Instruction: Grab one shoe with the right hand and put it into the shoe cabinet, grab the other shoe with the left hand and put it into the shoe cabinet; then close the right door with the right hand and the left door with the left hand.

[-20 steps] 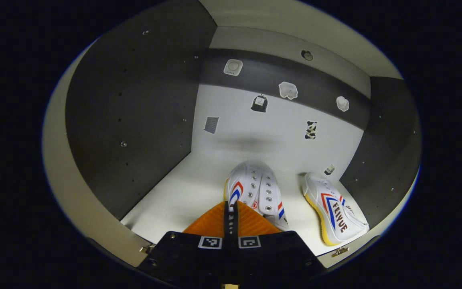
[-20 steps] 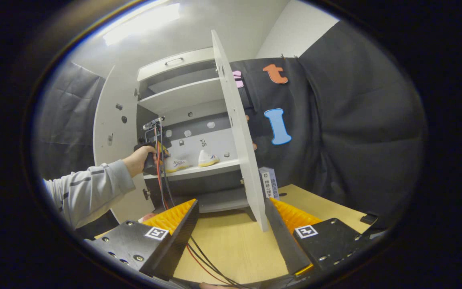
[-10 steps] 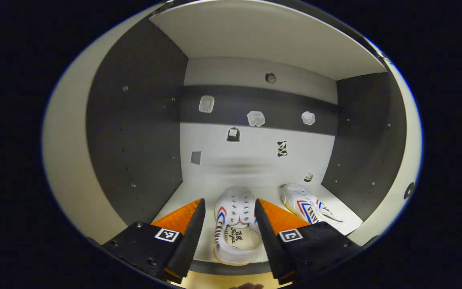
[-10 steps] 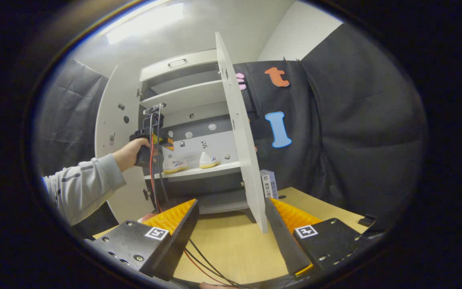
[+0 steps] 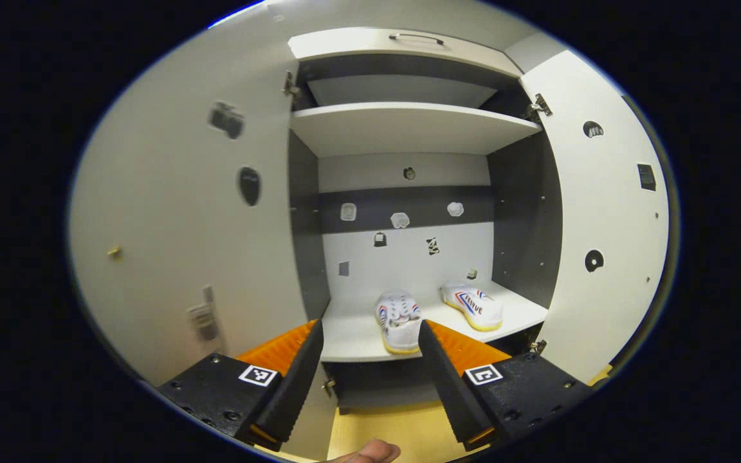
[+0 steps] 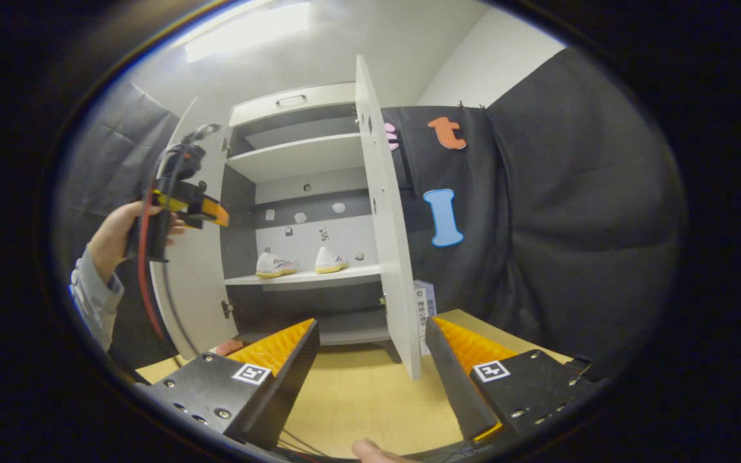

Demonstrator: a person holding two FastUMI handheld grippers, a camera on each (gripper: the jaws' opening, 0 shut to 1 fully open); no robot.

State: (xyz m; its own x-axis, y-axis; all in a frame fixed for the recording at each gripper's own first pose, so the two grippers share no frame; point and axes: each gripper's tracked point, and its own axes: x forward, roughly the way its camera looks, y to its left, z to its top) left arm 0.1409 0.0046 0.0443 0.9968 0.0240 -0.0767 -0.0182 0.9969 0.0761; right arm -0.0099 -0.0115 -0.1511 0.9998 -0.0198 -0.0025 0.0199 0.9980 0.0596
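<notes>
On the middle shelf of the white shoe cabinet (image 5: 357,337) both white canvas shoes (image 5: 399,312) (image 5: 473,305) rest. Left gripper (image 5: 368,379) and right gripper (image 6: 370,373) are spread apart, empty. The tall white right door (image 6: 384,212), stiff and light-swinging, is best pushed near its free edge.

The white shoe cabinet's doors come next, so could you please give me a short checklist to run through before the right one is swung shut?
1. Both white canvas shoes with red and blue stripes sit on the white middle shelf: ok.
2. The nearer shoe's heel is at the shelf's front edge; whether it overhangs: cannot tell.
3. Left gripper open, empty, outside the cabinet: ok.
4. Right gripper open, empty: ok.
5. White right door wide open, edge facing the right gripper: ok.
6. White left door open: ok.
</notes>
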